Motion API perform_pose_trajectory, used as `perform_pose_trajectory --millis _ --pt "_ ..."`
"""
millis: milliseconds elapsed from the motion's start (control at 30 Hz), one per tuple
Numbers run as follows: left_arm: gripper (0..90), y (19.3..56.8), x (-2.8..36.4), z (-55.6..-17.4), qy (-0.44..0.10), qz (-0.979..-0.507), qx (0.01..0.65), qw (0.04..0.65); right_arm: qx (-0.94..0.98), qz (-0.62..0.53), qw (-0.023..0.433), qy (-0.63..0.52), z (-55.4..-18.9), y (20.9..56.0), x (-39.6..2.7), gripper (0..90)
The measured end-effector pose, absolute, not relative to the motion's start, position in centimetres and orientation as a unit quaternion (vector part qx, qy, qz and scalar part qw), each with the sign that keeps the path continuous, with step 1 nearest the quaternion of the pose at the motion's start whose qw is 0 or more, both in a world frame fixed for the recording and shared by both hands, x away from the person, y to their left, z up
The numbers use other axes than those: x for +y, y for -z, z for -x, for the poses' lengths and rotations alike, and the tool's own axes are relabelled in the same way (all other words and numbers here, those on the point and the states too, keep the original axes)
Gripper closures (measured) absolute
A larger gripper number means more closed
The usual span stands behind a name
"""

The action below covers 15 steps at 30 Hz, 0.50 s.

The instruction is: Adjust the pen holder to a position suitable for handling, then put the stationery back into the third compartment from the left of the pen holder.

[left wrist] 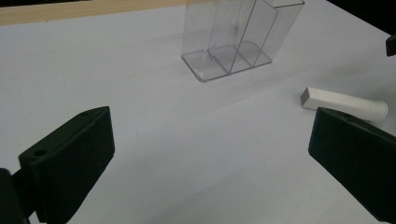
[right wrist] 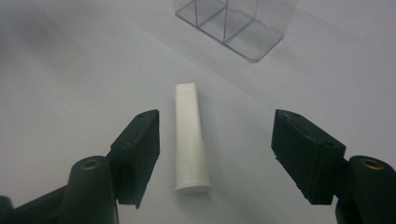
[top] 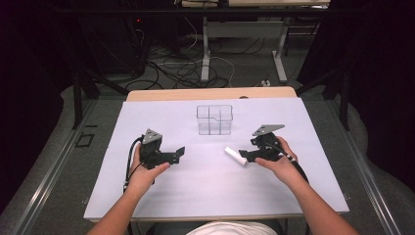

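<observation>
A white tube (top: 236, 155) lies flat on the white table sheet (top: 195, 191), right of the middle. My right gripper (top: 244, 156) sits low over it and is open. In the right gripper view the tube (right wrist: 190, 137) lies lengthwise between the two black jaws of that gripper (right wrist: 219, 140), nearer the left one, and neither pad touches it. A clear plastic container (top: 214, 119) with several compartments stands upright behind the tube. My left gripper (top: 179, 153) rests at the left, open wide, with bare sheet between its jaws (left wrist: 210, 154). From there the container (left wrist: 236, 39) and tube (left wrist: 343, 103) lie ahead.
The table's wooden far edge (top: 210, 93) runs behind the sheet. Beyond it are desk legs (top: 205, 54) and loose cables (top: 186, 68) on the floor. Dark frames stand to both sides of the table.
</observation>
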<state>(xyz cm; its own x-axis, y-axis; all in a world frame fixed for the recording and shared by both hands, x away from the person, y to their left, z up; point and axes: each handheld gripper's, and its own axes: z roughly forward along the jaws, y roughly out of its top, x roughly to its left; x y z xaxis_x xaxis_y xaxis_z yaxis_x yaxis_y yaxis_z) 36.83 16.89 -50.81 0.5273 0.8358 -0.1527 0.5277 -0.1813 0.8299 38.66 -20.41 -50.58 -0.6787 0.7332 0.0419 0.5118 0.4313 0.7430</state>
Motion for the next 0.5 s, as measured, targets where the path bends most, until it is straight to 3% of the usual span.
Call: perform_pose_trajectory --millis 500 --pt "0.4 50.9 17.7 -36.8 -0.181 -0.747 0.461 0.444 0.852 -0.380 0.093 -0.347 -40.0 51.0 -18.8 37.7"
